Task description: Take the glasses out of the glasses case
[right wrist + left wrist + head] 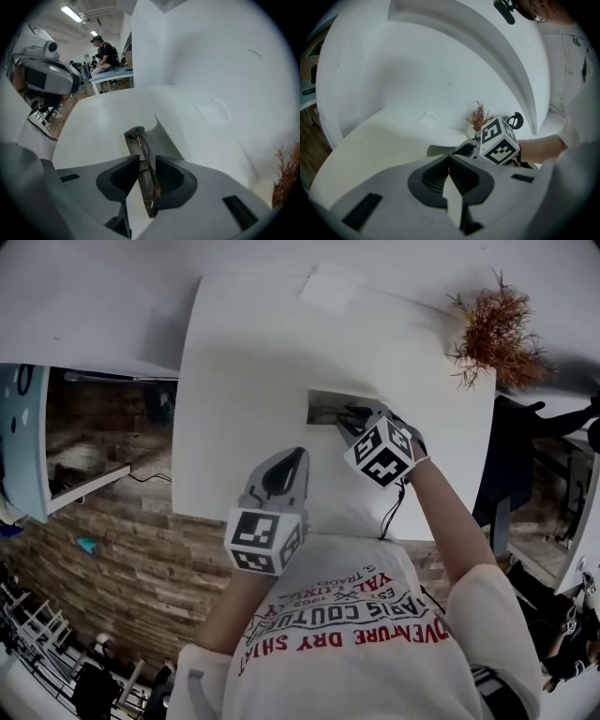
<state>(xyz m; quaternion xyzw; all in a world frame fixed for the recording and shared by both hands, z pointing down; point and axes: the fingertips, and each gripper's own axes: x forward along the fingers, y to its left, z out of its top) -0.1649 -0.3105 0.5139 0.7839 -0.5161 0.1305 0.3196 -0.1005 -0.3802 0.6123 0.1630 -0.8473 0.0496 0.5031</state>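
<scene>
open glasses case (160, 139) holds glasses (151, 192); right tool (147, 161) spread astride them; left tool (449, 159) pressed together, empty.

From the head, looks steeply down on the white tabletop (253, 381) from well above. From the left gripper (295, 461), faces low across it toward the dried plant (478, 117). From the right gripper (354, 420), peers close into the open glasses case (164, 140). Shares case, tabletop and plant across all three.

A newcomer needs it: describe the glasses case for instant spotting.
On the white table, look just ahead of the right tongs. The glasses case is the only grey box there; the paper slip is white, the dried plant rusty.
</scene>
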